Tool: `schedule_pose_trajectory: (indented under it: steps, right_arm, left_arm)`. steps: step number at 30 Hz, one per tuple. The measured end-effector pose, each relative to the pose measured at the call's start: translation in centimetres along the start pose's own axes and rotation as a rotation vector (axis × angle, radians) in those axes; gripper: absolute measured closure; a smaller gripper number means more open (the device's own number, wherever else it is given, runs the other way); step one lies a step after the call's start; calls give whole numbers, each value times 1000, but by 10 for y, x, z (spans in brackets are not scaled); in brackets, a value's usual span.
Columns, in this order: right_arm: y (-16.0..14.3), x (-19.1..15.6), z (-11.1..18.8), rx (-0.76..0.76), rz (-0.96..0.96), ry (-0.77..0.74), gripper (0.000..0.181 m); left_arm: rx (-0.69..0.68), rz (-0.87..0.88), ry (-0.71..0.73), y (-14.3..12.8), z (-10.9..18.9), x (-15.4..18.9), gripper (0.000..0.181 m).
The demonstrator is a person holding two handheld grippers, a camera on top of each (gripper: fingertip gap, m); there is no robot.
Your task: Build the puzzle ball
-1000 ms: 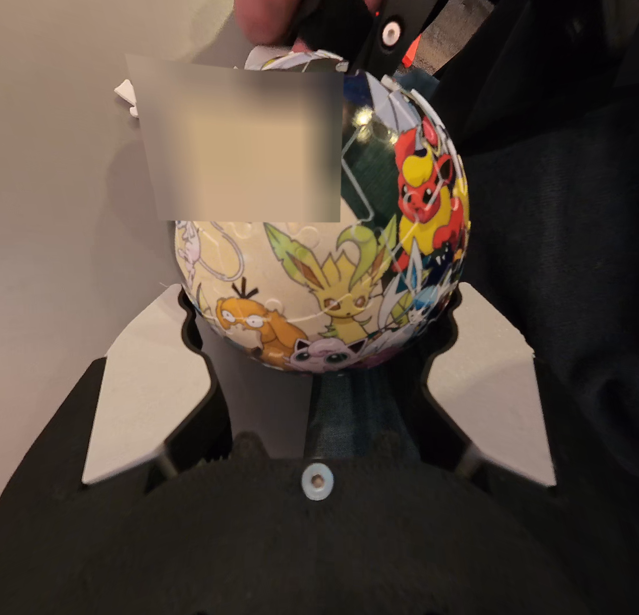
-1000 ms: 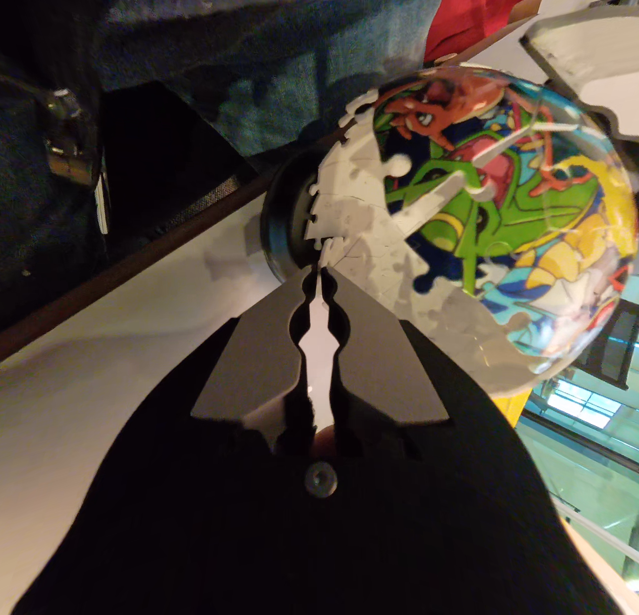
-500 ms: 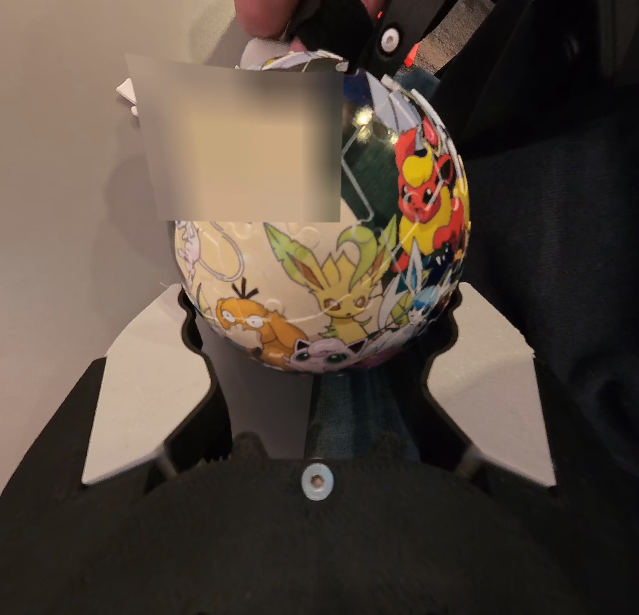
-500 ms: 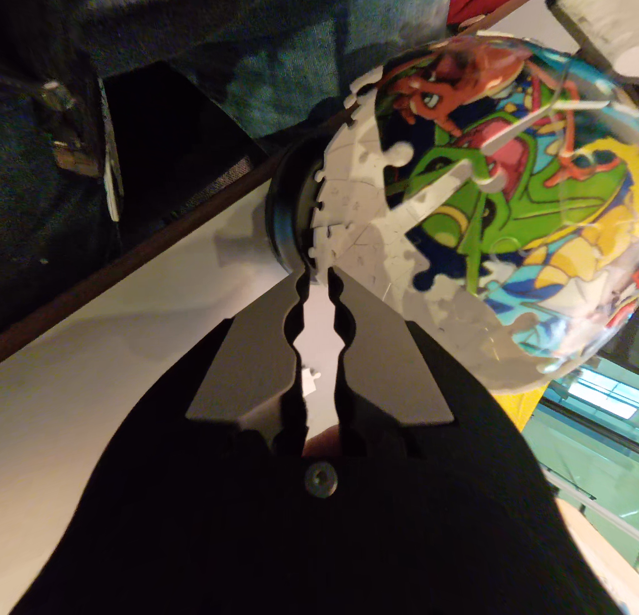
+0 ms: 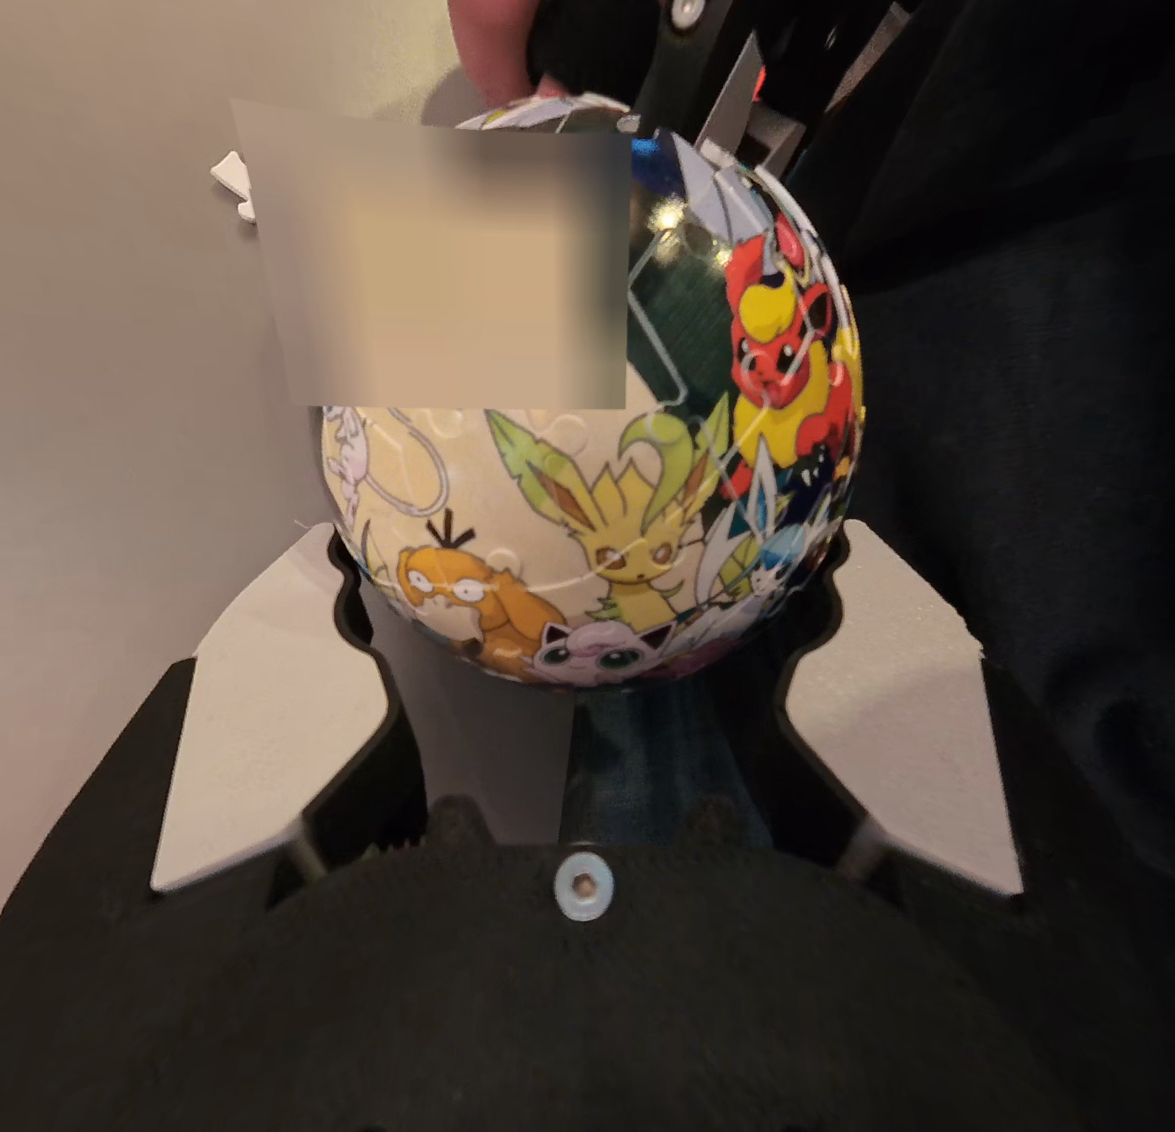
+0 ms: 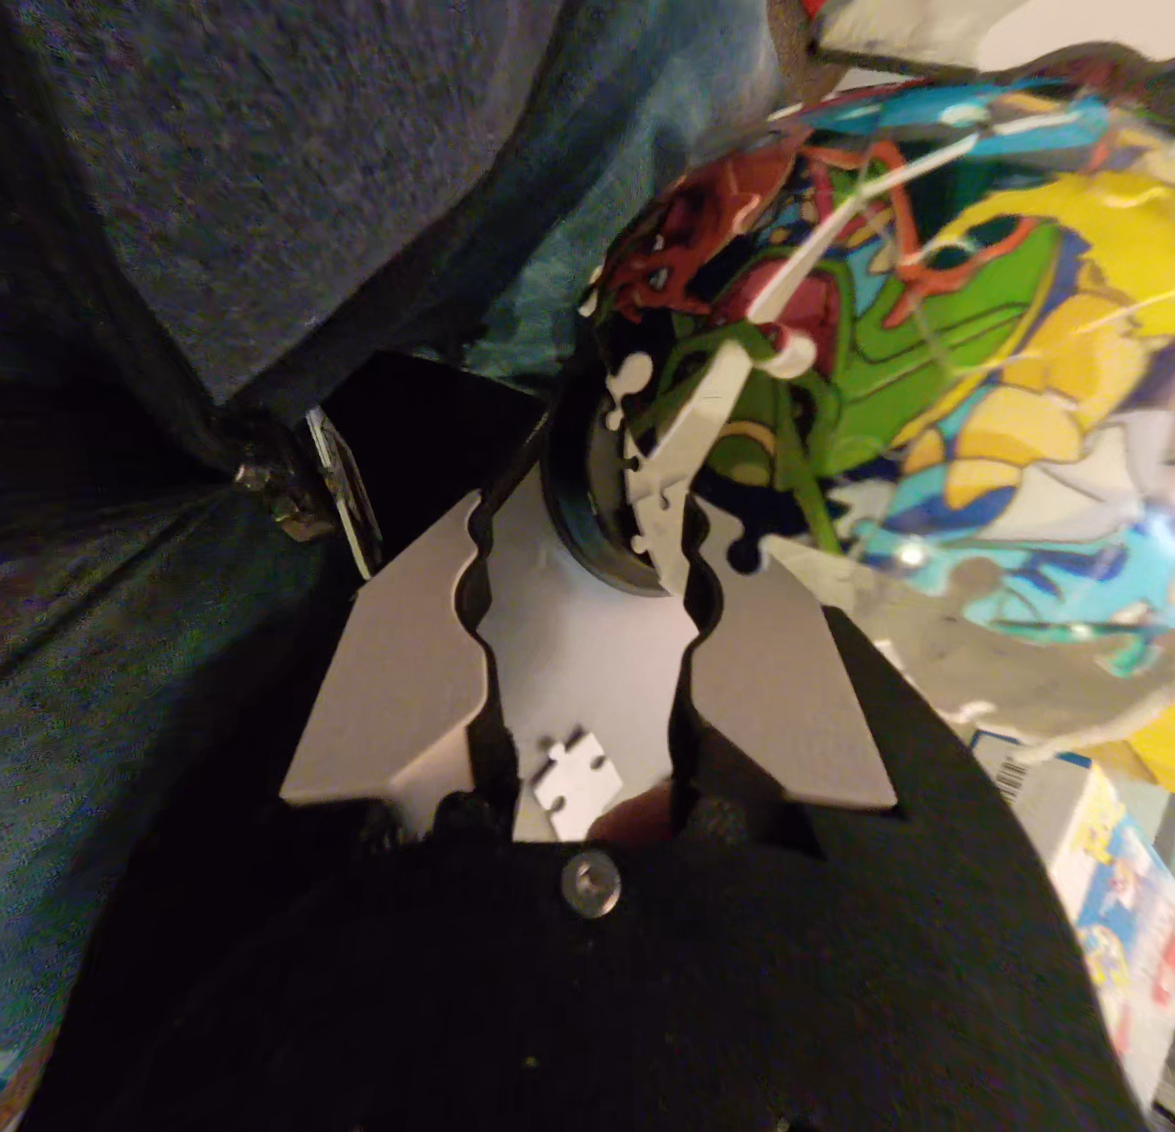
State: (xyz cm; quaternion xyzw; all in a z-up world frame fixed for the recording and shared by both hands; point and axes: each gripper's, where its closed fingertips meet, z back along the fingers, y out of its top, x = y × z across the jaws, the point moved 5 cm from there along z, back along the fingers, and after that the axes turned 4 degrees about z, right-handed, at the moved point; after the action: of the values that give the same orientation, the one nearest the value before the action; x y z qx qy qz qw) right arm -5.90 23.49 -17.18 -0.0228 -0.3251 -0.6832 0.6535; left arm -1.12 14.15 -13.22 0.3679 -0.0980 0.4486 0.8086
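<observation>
Between the two pale fingers (image 5: 267, 688) of the left gripper (image 5: 588, 567) sits the puzzle ball (image 5: 572, 529), clamped at its lower sides and held off the table. Ball surface: glossy, curved interlocking pieces printed with bright cartoon creatures — orange duck-like one, yellow leafy-eared one, pink round one low down, red and yellow one on the right flank. A dark patch on the upper right of the ball; cannot tell whether that is a gap or print. A blurred patch covers the upper left.

Right wrist view, motion-blurred: same ball (image 6: 922, 370) at upper right, green, yellow, blue and red print, with a ragged unfinished edge of white piece-backs and tabs facing the right gripper (image 6: 585, 529). That gripper's jaws stand apart with nothing between them, the right fingertip just beside the ragged edge. A dark ring (image 6: 572, 516) shows behind that edge.

Surface: plain pale table (image 5: 127, 338). One loose white piece (image 6: 575, 774) lies on it, seen low between the right fingers; another (image 5: 232, 189) lies left of the ball. A printed box (image 6: 1093, 879) sits at far right. Dark clothing (image 6: 254, 147) of a person fills the background.
</observation>
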Motion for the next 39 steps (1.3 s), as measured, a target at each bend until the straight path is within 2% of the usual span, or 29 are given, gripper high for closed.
schedule_pose_trajectory:
  steps: [5,14,19,25,28,33,39]
  right_arm:
    - [-6,-6,-10,-51,-40,17,116]
    - [-6,-4,-11,-50,-113,15,119]
    - [-5,-2,-13,-56,-108,0,110]
    - [-6,0,-13,-50,-156,7,115]
    - [-1,3,4,15,-206,-13,116]
    - [-10,3,30,52,-311,-60,116]
    - [-28,1,46,14,-417,-118,117]
  left_arm:
    - [0,-1,0,-2,1,-1,48]
    - [-1,1,1,-2,1,-2,48]
    - [6,2,-2,2,1,-1,48]
    - [2,2,-3,3,1,0,48]
    - [4,1,-1,4,2,1,48]
    - [18,-5,11,4,4,4,48]
    - [31,-4,24,8,4,3,48]
